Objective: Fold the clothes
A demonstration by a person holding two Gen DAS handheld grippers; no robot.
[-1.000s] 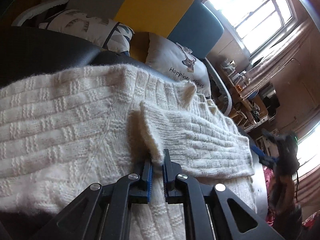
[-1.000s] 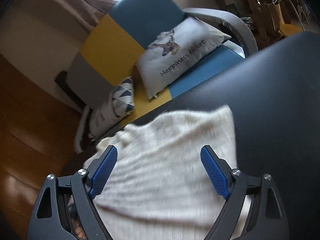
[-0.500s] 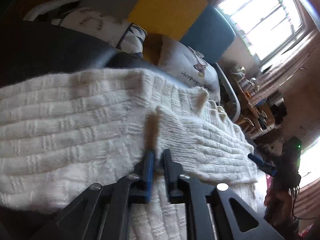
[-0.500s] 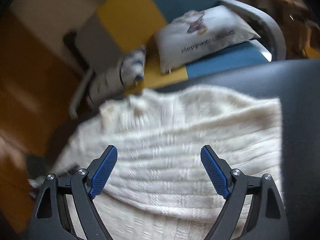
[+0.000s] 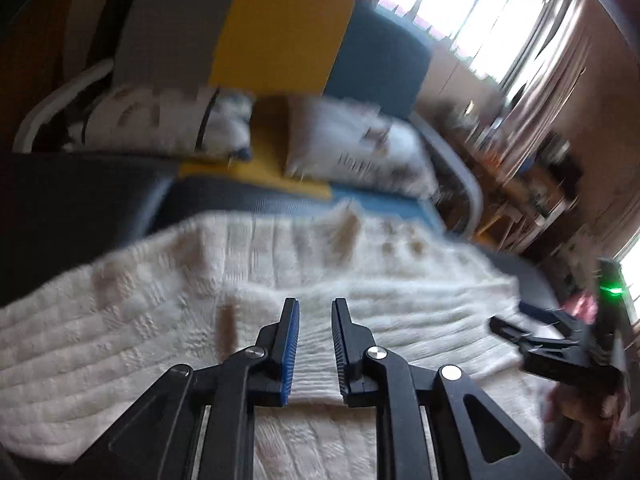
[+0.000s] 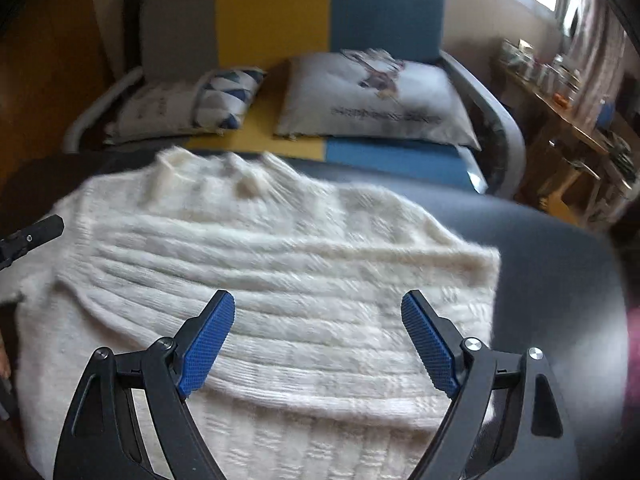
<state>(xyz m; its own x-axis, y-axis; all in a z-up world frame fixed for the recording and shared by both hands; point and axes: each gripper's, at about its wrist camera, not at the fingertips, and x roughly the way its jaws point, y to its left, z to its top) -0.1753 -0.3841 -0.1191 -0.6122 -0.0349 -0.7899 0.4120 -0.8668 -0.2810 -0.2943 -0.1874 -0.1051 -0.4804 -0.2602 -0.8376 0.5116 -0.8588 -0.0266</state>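
Note:
A cream cable-knit sweater (image 5: 168,320) lies spread on a dark table (image 5: 72,208), with a sleeve folded across its body (image 5: 400,308). In the right wrist view the sweater (image 6: 280,264) fills the middle, its neck at the far edge. My left gripper (image 5: 315,306) hovers just above the folded sleeve with its jaws slightly apart and nothing between them. My right gripper (image 6: 318,308) is wide open above the sweater's body, empty. It also shows in the left wrist view (image 5: 532,320) at the right.
A grey, yellow and blue sofa (image 6: 280,20) stands behind the table with two cushions (image 6: 376,100). A cluttered wooden shelf (image 6: 568,92) stands at the right by a bright window (image 5: 460,12). Bare dark table (image 6: 560,264) lies right of the sweater.
My left gripper has let go of the sleeve fold and lifted back, jaws now slightly apart. My right gripper has swung over the sweater's middle, still wide open.

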